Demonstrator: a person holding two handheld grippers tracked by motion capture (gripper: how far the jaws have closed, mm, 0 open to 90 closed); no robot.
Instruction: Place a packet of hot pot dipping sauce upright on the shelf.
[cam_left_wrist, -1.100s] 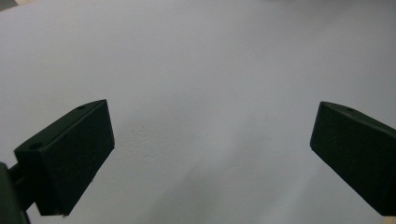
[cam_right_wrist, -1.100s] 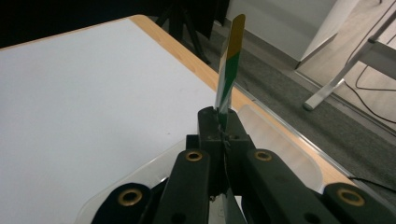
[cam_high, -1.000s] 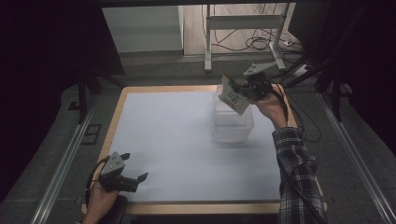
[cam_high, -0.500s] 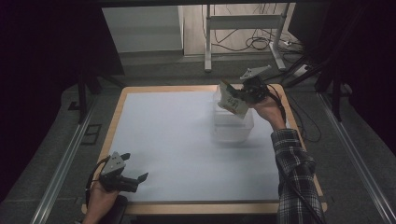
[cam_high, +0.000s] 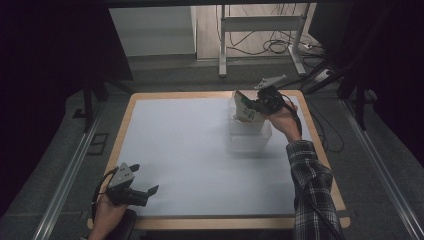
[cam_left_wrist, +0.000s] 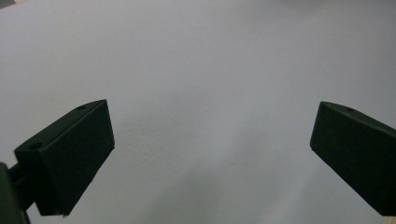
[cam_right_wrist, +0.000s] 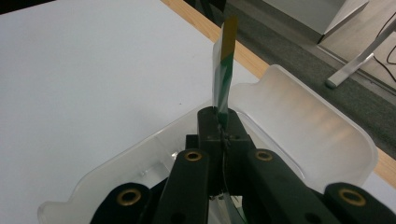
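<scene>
Holding a packet (cam_high: 246, 110) above a clear tub (cam_high: 249, 136)

Upper right of the frame, the right tool (cam_high: 252, 107) pinches the packet; lower left, the left tool (cam_high: 150, 192) rests spread on the counter (cam_high: 190, 150).

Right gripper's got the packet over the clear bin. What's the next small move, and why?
Probably lower it a little further, then open. The right gripper is shut on the packet, which hangs above the clear bin, not yet resting inside. The left gripper sits open, well clear.

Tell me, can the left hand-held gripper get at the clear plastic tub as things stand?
Probably not without a long reach: the left hand-held gripper sits at the near left corner, the clear plastic tub far across bare white tabletop.
</scene>
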